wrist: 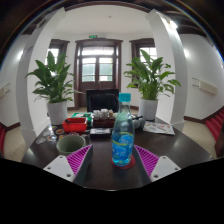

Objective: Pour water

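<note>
Bottle (122,138) stands between the spread fingers of the gripper (112,163), gaps either side.

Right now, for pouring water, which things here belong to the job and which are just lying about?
Belongs to the job:
- water bottle, blue cap, standing between the open fingers of the gripper
- green cup, left of the bottle

Just lying about:
- red box behind the cup
- two potted plants at the far side
- dark table
</note>
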Demonstrator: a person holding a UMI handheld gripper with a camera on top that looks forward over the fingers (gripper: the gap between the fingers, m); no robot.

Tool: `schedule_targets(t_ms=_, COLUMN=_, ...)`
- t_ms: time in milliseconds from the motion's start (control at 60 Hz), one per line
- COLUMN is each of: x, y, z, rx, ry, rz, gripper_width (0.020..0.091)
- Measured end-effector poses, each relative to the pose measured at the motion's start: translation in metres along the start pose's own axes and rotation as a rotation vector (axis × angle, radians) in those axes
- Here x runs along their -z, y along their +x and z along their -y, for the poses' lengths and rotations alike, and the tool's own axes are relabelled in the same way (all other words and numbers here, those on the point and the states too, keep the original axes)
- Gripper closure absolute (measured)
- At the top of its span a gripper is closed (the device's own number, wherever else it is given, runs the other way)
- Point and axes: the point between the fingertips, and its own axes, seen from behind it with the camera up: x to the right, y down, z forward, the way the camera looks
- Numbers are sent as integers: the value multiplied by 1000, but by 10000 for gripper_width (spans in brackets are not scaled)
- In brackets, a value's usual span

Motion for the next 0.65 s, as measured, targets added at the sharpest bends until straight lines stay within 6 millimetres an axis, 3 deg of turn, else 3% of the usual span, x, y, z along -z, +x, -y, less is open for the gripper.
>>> schedule_targets(t_ms=150, x=54, y=-8, z=13, rx=10, ry=4, rz=30, gripper_width=283)
schedule_targets(t_ms=333, x=97, y=-23, z=32, rx=9, ry=40, rz=74, gripper_width=294)
schedule_targets(t_ms=450, x=113, y=-38, z=38, rx=24, ry=36, rz=123, gripper_width=291)
schedule_targets(t_ms=650, x=131, y=-44, z=36, rx=42, ry=19, rz=162, gripper_width=290)
